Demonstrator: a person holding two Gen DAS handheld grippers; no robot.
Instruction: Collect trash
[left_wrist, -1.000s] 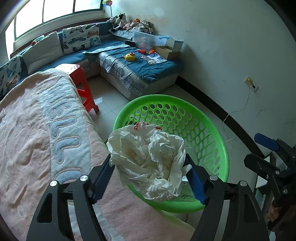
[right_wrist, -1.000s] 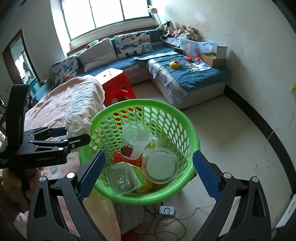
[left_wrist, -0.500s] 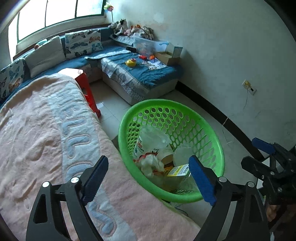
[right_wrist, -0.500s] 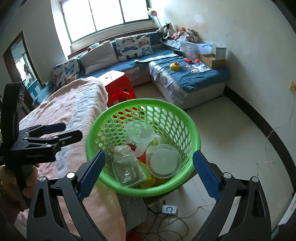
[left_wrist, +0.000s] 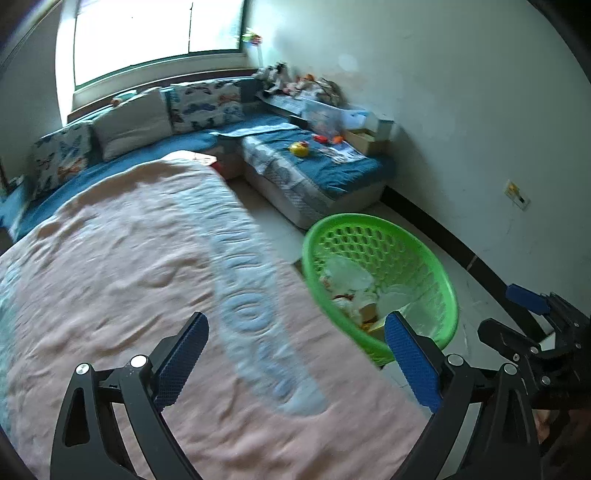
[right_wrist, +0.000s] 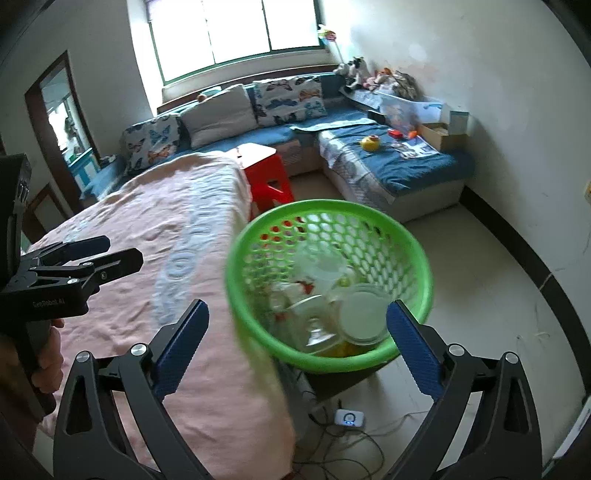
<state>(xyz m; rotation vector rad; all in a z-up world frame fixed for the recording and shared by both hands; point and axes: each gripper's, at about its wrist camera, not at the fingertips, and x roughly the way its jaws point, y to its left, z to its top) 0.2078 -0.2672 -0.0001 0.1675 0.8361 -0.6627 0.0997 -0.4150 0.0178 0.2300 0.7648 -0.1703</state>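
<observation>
A green plastic basket (right_wrist: 419, 269) stands beside the bed; it also shows in the left wrist view (left_wrist: 439, 269). It holds clear plastic cups and lids (right_wrist: 360, 314), crumpled white plastic and other trash (left_wrist: 351, 277). My left gripper (left_wrist: 295, 354) is open and empty above the pink blanket (left_wrist: 110, 277), left of the basket. My right gripper (right_wrist: 297, 339) is open and empty, with the basket's near rim between its fingers. The left gripper also shows at the left of the right wrist view (right_wrist: 92, 258).
A blue corner sofa (right_wrist: 406, 166) with cushions, a yellow toy and boxes runs along the far wall. A red stool (right_wrist: 267, 181) stands between bed and sofa. A small white device and cables (right_wrist: 349, 419) lie on the floor below the basket.
My left gripper opened and dropped the crumpled white plastic bag into the basket, then swung left over the blanket. The right gripper stayed open near the basket.
</observation>
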